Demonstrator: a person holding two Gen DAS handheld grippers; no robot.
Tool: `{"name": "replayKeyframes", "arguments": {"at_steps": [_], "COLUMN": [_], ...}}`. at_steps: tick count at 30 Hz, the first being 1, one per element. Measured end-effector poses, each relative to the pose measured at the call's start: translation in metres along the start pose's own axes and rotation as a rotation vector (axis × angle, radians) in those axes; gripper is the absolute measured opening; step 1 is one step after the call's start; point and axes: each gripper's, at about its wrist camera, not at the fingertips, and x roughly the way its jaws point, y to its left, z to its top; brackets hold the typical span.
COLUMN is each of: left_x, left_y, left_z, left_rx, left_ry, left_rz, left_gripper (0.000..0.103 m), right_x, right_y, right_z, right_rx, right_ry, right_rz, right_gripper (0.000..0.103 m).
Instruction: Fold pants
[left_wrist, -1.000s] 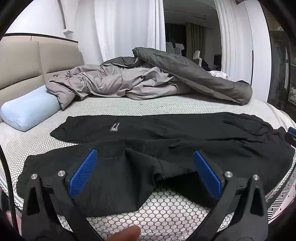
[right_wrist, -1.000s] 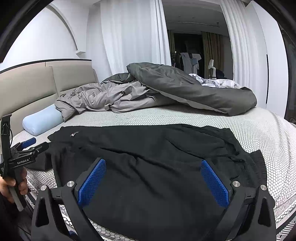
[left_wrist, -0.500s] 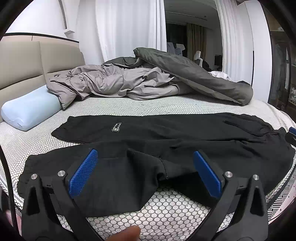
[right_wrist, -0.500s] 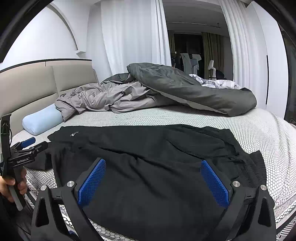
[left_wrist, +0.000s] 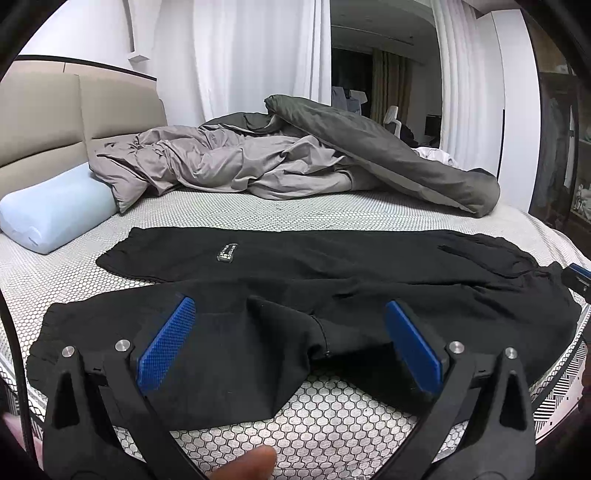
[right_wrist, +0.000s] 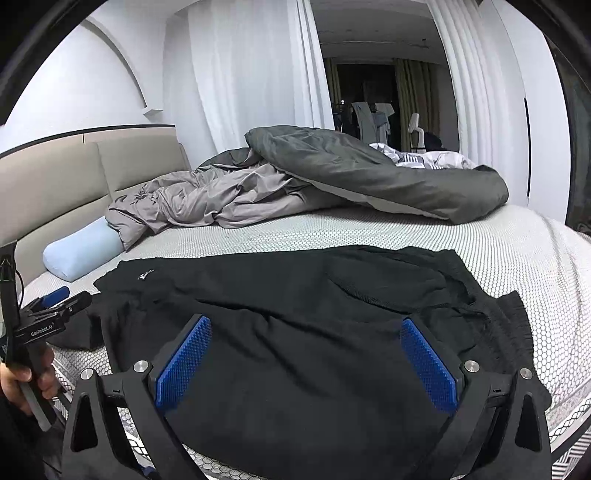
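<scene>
Black pants (left_wrist: 332, 273) lie spread across the near part of the bed, legs to the left, waistband to the right; they also show in the right wrist view (right_wrist: 295, 295). The near leg is folded over unevenly. My left gripper (left_wrist: 290, 325) is open and empty, just above the near leg. My right gripper (right_wrist: 304, 339) is open and empty, above the waist end near the elastic waistband (right_wrist: 513, 325). The left gripper also shows at the left edge of the right wrist view (right_wrist: 59, 302).
The mattress (left_wrist: 332, 413) has a white honeycomb cover. A crumpled grey duvet (left_wrist: 277, 166) lies at the far side. A light blue pillow (left_wrist: 51, 210) sits at the far left by the beige headboard (left_wrist: 74, 110). White curtains hang behind.
Almost nothing: both views have shifted very slightly. The pants lie as before and both grippers stay open.
</scene>
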Motion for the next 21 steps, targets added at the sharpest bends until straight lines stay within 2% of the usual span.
{"name": "replayKeyframes", "arguments": {"at_steps": [9, 16, 21], "left_x": [0.004, 0.006, 0.001], "left_y": [0.002, 0.009, 0.023], "left_z": [-0.001, -0.003, -0.005], "left_rx": [-0.022, -0.023, -0.039], "left_ry": [0.003, 0.015, 0.029], "left_rz": [-0.016, -0.012, 0.021], "left_gripper": [0.102, 0.102, 0.102], "right_x": [0.004, 0.001, 0.000], "right_y": [0.006, 0.005, -0.002], "right_z": [-0.003, -0.005, -0.007], "right_rx": [-0.035, -0.070, -0.067], "right_ry": [0.016, 0.006, 0.021], "right_rz": [0.042, -0.003, 0.006], "right_gripper": [0.103, 0.103, 0.103]}}
